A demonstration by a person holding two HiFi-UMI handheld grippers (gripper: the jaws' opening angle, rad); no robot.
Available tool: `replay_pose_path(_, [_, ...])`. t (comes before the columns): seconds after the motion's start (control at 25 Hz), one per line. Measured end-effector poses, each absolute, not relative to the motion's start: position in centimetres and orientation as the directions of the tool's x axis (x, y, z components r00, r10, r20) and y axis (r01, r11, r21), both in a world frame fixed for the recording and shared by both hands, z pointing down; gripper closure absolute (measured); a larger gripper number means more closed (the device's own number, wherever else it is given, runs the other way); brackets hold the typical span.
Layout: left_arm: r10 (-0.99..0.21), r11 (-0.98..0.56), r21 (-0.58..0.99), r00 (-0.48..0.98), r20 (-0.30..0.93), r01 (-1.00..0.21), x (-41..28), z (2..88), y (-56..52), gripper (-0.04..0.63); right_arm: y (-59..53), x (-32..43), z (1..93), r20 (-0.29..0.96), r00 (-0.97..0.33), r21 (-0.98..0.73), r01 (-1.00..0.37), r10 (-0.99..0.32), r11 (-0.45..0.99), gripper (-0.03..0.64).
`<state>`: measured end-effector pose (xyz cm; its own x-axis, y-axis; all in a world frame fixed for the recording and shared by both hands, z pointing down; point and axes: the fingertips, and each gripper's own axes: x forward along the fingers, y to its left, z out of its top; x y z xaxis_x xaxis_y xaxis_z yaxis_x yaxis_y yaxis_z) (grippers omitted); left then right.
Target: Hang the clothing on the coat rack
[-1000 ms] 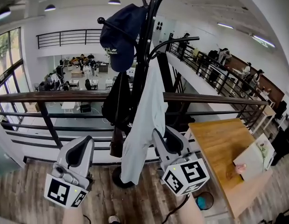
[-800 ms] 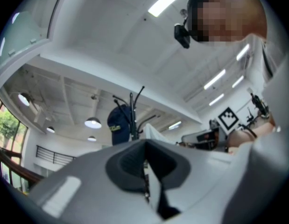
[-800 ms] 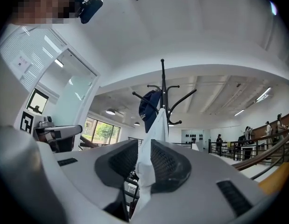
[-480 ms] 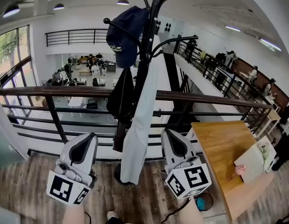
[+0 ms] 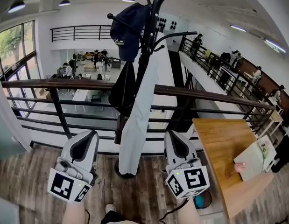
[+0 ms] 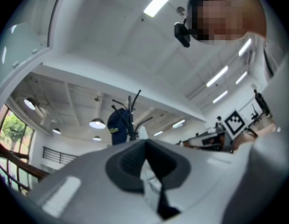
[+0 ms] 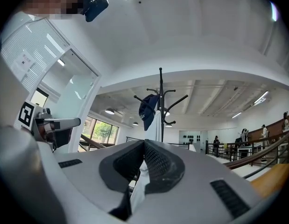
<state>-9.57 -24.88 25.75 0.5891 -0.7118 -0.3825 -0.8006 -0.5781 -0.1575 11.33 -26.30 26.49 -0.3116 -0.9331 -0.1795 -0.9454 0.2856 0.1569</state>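
Observation:
The black coat rack (image 5: 151,41) stands in front of a railing. A navy cap (image 5: 127,27) hangs on an upper hook. A long white garment (image 5: 140,115) hangs from the pole, and a dark garment (image 5: 123,90) hangs behind it on the left. My left gripper (image 5: 92,134) is low and left of the white garment, my right gripper (image 5: 170,134) low and right of it. Both are shut with nothing in them, and neither touches the clothing. In the right gripper view the rack (image 7: 160,101), cap (image 7: 147,110) and white garment (image 7: 156,124) stand beyond the shut gripper (image 7: 144,143). The left gripper (image 6: 145,143) points up at the cap (image 6: 117,126).
A dark metal railing (image 5: 214,98) runs behind the rack, with an open lower floor and people beyond. A wooden table (image 5: 221,141) stands at right with a white board (image 5: 254,160) and a person's hand (image 5: 240,168) on it. A teal round object (image 5: 203,201) lies on the plank floor.
Both grippers have drawn back from the rack, and the right one no longer overlaps the white garment's edge. The garment now hangs straight and free between them.

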Motion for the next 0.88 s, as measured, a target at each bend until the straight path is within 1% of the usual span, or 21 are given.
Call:
replay_pose_path(0.36, [-0.743, -0.56, -0.136, 0.568, -0.353, -0.817, -8.4, 27.3, -22.7, 0.589, -24.0, 12.9, 27.6, -0.189, -0.321, 0.186, -0.94, -0.928, 0.288, 0.615])
replay_pose_path(0.88, [-0.78, -0.541, -0.102, 0.543, -0.311, -0.835, -6.3, 30.2, -20.5, 0.589, -21.9, 15.4, 30.7, -0.149, -0.325, 0.143, -0.942, -0.934, 0.305, 0.615])
